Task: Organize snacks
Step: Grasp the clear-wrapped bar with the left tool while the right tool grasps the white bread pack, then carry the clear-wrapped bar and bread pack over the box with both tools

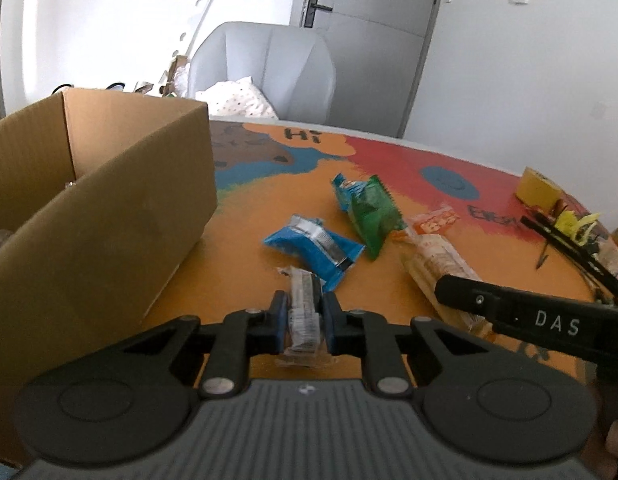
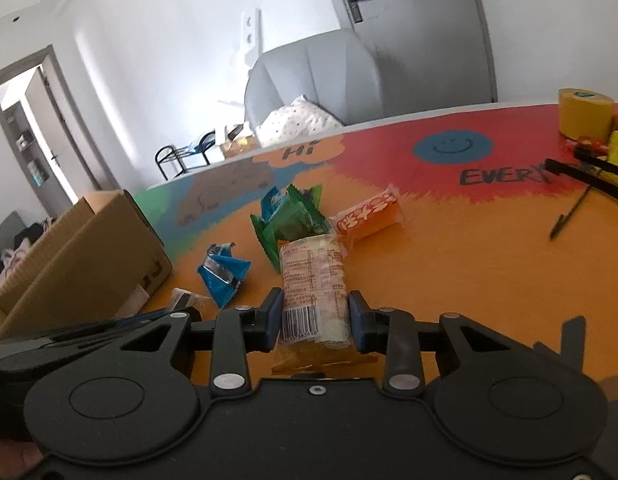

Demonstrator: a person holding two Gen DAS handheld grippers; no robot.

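**Both claws on snack packets beside the box**

Left claw [image 1: 303,316] clenched on a small clear-wrapped snack bar [image 1: 303,304], blue pads pressed against its two sides, packet lying on the painted tabletop [image 1: 237,248] just in front of the open cardboard box [image 1: 109,200]. Right claw [image 2: 314,318] closed around a long clear packet of wafers [image 2: 313,280], barcode end between the pads, both pads touching the wrapper; far end of that packet resting against the green snack bag [image 2: 289,220]. Same long packet visible from the left wrist camera [image 1: 433,264], partly hidden under the right claw's black finger.

Loose on the tabletop between the two: a blue packet with a silver band [image 1: 313,246], a green bag overlapping a second blue packet [image 1: 345,190], and an orange packet [image 2: 369,216] just right of the green one. Well apart, at the far right edge: a yellow roll of tape [image 2: 583,114], black cable ties [image 2: 581,170] and a dark pen [image 2: 565,216]. Beyond the tabletop, a grey armchair [image 1: 265,68] with a dotted cushion [image 1: 239,100].
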